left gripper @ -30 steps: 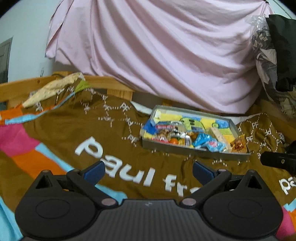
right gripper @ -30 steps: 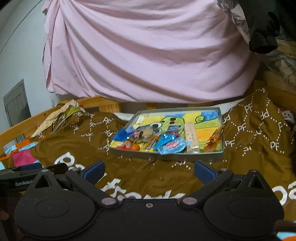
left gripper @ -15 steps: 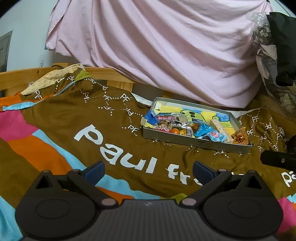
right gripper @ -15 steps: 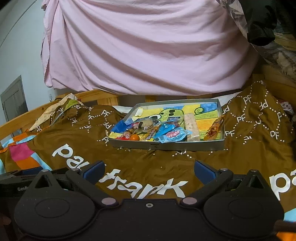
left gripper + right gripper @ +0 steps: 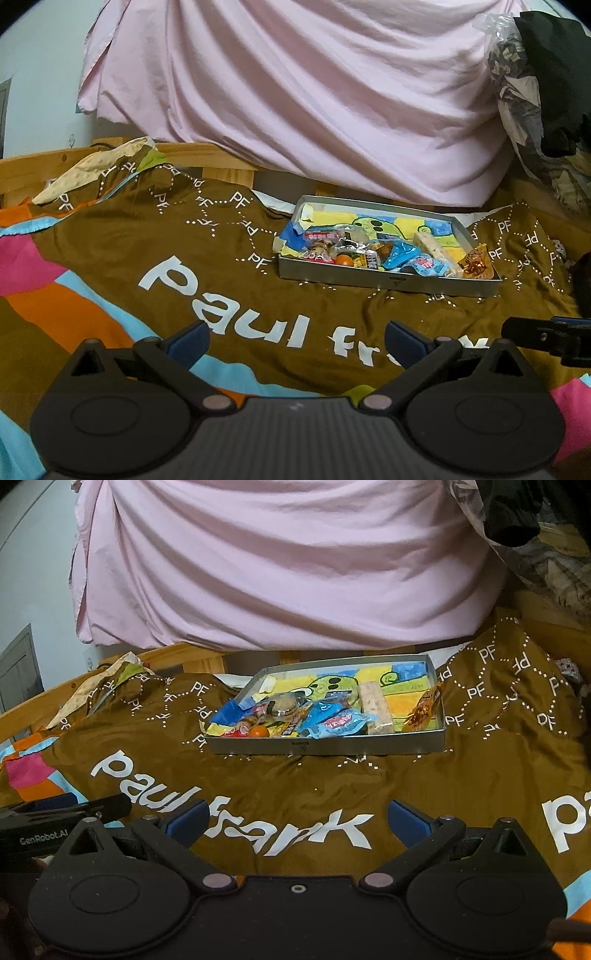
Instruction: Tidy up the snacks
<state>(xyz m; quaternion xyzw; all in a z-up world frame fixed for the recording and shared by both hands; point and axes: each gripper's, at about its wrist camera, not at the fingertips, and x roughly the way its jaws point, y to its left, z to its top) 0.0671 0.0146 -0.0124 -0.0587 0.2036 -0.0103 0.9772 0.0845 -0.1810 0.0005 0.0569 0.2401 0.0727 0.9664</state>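
A shallow grey metal tray (image 5: 388,282) (image 5: 325,745) sits on a brown blanket. It holds several wrapped snacks heaped at its near side: a blue packet (image 5: 402,256) (image 5: 332,722), a small orange ball (image 5: 345,260) (image 5: 258,732), a pale bar (image 5: 430,245) (image 5: 375,705) and a brown-orange wrapper (image 5: 476,262) (image 5: 424,709) at the right end. My left gripper (image 5: 297,338) and my right gripper (image 5: 295,819) are both open and empty, low over the blanket, well short of the tray.
The brown blanket (image 5: 207,258) with white lettering covers a bed. A wooden bed rail (image 5: 207,155) runs behind it. A pink sheet (image 5: 314,92) hangs at the back. Dark clothes (image 5: 550,85) pile at the right. The other gripper's tip (image 5: 543,338) shows at right.
Both grippers have drawn back from the tray and lifted slightly, so more blanket lies in front of them. Both stay open. The tray and snacks have not moved.
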